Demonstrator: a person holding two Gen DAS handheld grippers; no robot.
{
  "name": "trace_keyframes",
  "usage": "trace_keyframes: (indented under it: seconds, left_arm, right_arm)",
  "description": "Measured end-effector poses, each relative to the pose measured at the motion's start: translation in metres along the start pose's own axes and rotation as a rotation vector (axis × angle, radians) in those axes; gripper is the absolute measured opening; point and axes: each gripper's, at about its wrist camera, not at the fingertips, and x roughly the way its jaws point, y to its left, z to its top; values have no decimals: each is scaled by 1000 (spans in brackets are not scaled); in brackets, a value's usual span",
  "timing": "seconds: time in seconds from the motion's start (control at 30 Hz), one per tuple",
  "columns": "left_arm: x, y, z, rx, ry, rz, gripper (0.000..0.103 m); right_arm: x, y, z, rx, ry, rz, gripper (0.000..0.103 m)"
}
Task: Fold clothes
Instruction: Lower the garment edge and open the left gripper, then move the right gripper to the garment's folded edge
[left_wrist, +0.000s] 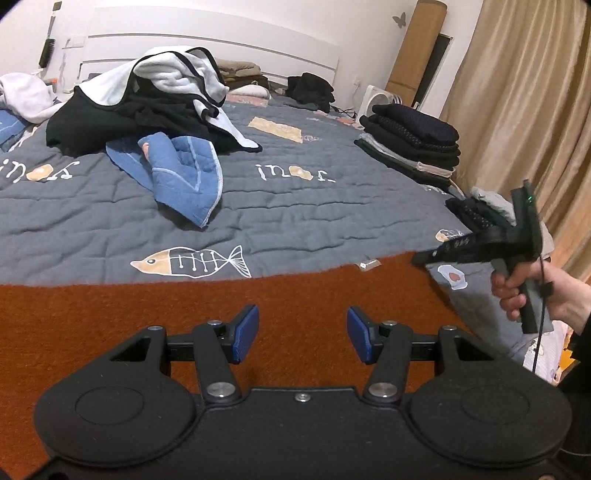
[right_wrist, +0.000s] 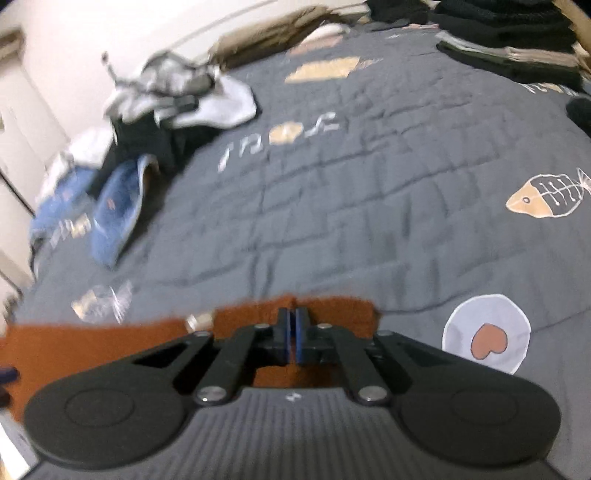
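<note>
Slip is my worry: right tool (right_wrist: 294, 338) pinches the rust cloth (left_wrist: 147, 317) thinly, left tool (left_wrist: 303, 334) spread above it.

White lettering printed on the grey quilted bedspread (left_wrist: 295, 206), seen upside down from the left gripper (left_wrist: 303, 334): one group ahead of its fingers, slightly right, reads roughly "inos" with a tan blob as one character (left_wrist: 295, 172); exact word cannot be told. Same print repeats far left of that gripper (left_wrist: 40, 170). Right wrist view shows the lettering (right_wrist: 280, 138) ahead of the right gripper (right_wrist: 294, 338), blurred, unreadable. Small label on the rust-orange garment (left_wrist: 258, 306) near its far edge, right of the left gripper (left_wrist: 369, 264): too small to read.
</note>
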Motion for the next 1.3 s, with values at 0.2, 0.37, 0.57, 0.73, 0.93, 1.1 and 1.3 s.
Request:
trace_keyframes:
  seconds: [0.2, 0.37, 0.57, 0.73, 0.93, 1.1, 1.3]
  left_arm:
    - [3, -2, 2, 2, 6, 0, 53]
    - [6, -3, 2, 4, 11, -1, 53]
    - [16, -10, 1, 17, 35, -25, 54]
    - [27, -30, 1, 37, 41, -100, 57]
    - [47, -66, -1, 91, 58, -189, 58]
    - [62, -84, 0, 108, 66, -218, 59]
    - [78, -92, 3, 103, 84, -226, 59]
  right_arm:
    - [-15, -18, 11, 62, -60, -19, 2]
    - [-18, -23, 10, 40, -31, -36, 0]
    - [-24, -26, 6, 19, 24, 2, 5]
    - [-30, -14, -19, -50, 68, 30, 14]
    - [-21, -9, -41, -113, 113, 36, 38]
    - [-17, -7, -52, -108, 126, 123, 39]
    - [-12, -14, -55, -139, 118, 123, 39]
